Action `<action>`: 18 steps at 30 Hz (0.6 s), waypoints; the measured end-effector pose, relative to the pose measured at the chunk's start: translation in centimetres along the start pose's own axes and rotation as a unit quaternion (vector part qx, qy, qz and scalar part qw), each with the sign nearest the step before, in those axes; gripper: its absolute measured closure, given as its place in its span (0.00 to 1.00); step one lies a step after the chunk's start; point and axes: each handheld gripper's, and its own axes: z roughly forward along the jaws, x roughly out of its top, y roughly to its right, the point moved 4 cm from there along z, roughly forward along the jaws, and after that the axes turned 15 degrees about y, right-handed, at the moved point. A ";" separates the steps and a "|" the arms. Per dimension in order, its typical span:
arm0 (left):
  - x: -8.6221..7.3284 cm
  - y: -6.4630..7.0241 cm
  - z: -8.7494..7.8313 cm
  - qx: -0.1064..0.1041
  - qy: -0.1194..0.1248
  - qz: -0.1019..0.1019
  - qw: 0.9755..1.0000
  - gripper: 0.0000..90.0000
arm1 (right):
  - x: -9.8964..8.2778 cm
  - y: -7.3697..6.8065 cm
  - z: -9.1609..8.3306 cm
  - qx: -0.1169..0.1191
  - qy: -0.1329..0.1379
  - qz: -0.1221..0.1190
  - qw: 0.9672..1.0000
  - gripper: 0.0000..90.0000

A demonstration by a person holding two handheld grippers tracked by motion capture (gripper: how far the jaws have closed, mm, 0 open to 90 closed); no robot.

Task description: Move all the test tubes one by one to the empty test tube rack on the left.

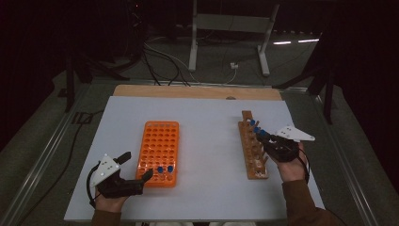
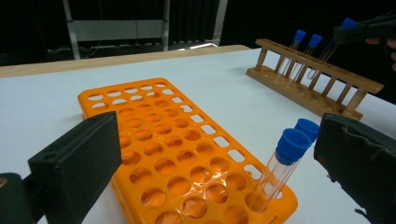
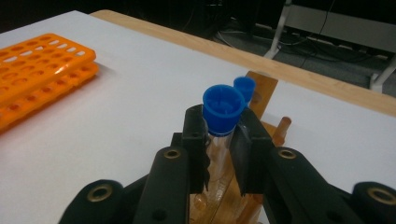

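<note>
my right gripper [image 3: 219, 154]: clamped just under the blue cap of a test tube [image 3: 223, 122] in the wooden rack [image 1: 252, 149] | my left gripper [image 2: 219, 163]: wide open, empty, by orange rack [image 2: 177, 154] | tube: light, slick, likely brittle; grip gently, lift straight

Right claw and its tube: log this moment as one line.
right claw: shut on blue-capped tube | wooden rack: tube still in it | left claw: open by orange rack

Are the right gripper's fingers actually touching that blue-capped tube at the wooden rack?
Touching. In the right gripper view, both fingers press against the blue-capped tube just below its cap, no gap either side, above the wooden rack.
</note>
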 end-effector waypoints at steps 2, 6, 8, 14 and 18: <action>0.0 0.0 0.0 0.000 0.000 0.000 1.000 0.02 | 0.5 0.0 -0.2 -0.001 0.002 -0.001 1.000 0.86; 0.0 0.0 0.1 -0.001 -0.002 0.002 1.000 0.02 | 1.5 -0.1 -0.7 0.000 0.012 -0.003 1.000 0.86; 0.1 0.1 0.2 -0.001 -0.004 0.007 1.000 0.02 | 1.9 -0.1 -0.9 0.002 0.017 -0.002 1.000 0.86; 0.9 0.7 0.7 -0.006 -0.002 0.015 1.000 0.02 | 3.1 -0.6 -1.5 0.013 0.031 0.001 0.999 0.86; 1.5 1.0 0.9 -0.004 -0.002 0.034 0.999 0.02 | 3.8 -1.2 -1.5 0.025 0.036 0.001 0.999 0.86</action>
